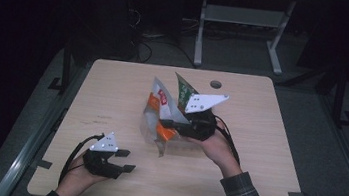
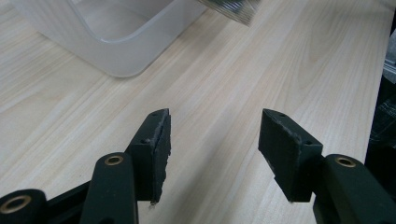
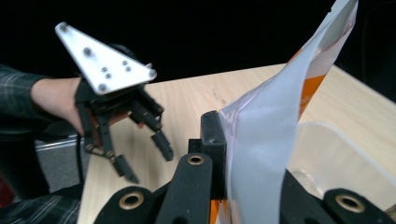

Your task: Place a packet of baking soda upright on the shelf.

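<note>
Bench point(image 1: 113, 85) wood is lying bare around your left claw point(image 1: 123, 160), which is hovering released by the near left edge, jaws spread wide. Mid-bench, a clear plastic tub point(image 1: 151, 125) is sitting just beside your right claw point(image 1: 165, 123), which is clenching an orange-and-white snack bag point(image 1: 161, 101) and holding it upright over the tub. Dark floor point(image 1: 238, 50) is surrounding the bench.

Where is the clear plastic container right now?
In the high view the clear plastic container sits near the table's middle, directly under the orange-and-white snack bag clamped in the right gripper, well ahead of the open left gripper.
</note>
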`<state>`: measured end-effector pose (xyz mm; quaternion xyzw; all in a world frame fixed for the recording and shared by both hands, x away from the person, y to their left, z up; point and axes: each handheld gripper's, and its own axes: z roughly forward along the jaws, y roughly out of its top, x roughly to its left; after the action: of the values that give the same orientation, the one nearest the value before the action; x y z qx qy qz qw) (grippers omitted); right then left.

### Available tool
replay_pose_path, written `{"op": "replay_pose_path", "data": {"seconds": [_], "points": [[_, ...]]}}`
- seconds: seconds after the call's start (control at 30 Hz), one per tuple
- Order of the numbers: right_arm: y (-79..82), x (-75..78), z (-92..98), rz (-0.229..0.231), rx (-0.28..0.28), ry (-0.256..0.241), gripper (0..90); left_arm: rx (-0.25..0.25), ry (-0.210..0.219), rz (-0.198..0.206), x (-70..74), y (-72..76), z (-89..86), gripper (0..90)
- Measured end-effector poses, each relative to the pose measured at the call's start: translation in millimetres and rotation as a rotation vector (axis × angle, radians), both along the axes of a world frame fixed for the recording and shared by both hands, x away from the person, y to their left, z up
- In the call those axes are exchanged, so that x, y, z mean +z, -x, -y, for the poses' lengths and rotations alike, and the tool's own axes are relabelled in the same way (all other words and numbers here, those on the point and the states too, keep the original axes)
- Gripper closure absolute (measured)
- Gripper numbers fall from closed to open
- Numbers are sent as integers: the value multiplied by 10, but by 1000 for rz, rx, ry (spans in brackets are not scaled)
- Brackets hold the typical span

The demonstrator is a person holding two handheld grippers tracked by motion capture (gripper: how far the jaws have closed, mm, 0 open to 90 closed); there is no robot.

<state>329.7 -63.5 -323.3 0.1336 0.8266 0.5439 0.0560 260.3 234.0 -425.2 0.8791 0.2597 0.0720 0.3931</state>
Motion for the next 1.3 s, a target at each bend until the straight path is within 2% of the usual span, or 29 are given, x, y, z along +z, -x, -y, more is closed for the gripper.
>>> {"op": "replay_pose_path", "data": {"seconds": [0.33,0.57,0.67,0.87,1.07,1.2,1.3], "points": [[-153,36,-67,28,-48,2,900,-10,-2,-3,1,2,0,434],[-252,-1,-105,37,-73,8,900,-15,-2,-2,-5,0,9,434],[-293,-35,-111,48,-93,28,900,-16,-2,-2,-4,3,10,434],[-332,-68,-106,54,-128,39,900,-15,-2,-2,0,4,7,435],[-348,-123,-123,59,-136,65,900,-17,-1,-8,-2,10,19,435],[-365,-137,-109,53,-138,61,900,-17,-1,-9,-5,9,14,436],[-374,-171,-124,48,-150,86,900,-19,-4,-11,-8,7,17,435]]}}
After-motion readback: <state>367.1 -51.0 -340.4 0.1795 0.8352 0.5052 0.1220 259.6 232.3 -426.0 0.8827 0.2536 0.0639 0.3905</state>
